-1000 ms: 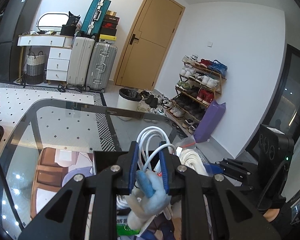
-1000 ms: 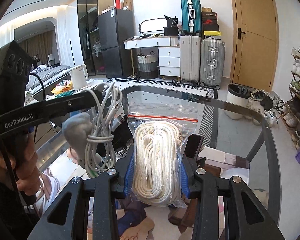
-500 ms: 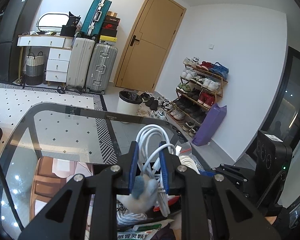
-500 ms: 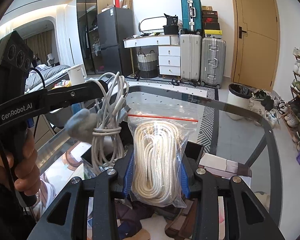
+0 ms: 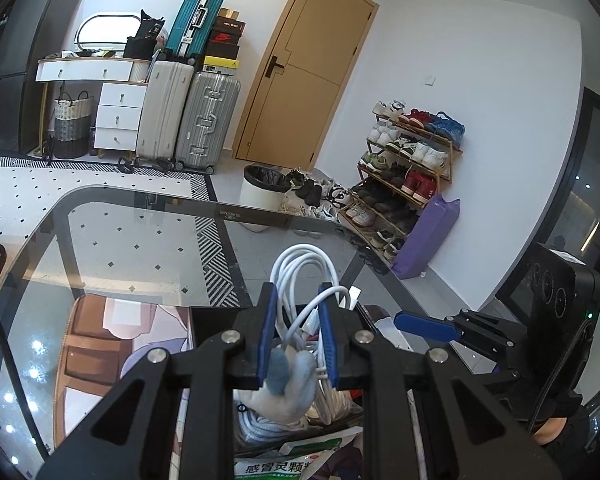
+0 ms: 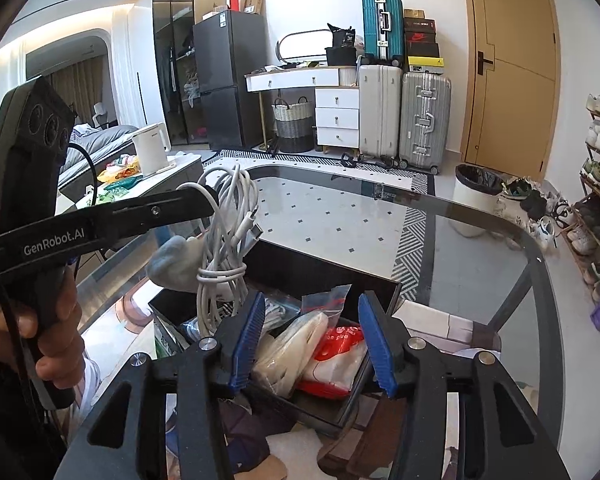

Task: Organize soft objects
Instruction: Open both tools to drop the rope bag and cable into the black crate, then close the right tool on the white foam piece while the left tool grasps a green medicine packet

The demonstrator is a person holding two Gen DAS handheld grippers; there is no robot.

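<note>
Grippers number two. We clamp our left gripper [image 5: 298, 334] on one coiled white charging cable [image 5: 300, 280] and one grey-white fabric glove [image 5: 292, 380], tilted slightly downward above the black rectangular box [image 6: 320, 276] on the glass table [image 5: 100, 248]. Our right gripper [image 6: 312, 338], angled down, is opening its jaws; one clear zip bag of white rope [image 6: 296, 344] lies loose in the box below, beside one red-and-white packet [image 6: 340, 356].
</note>
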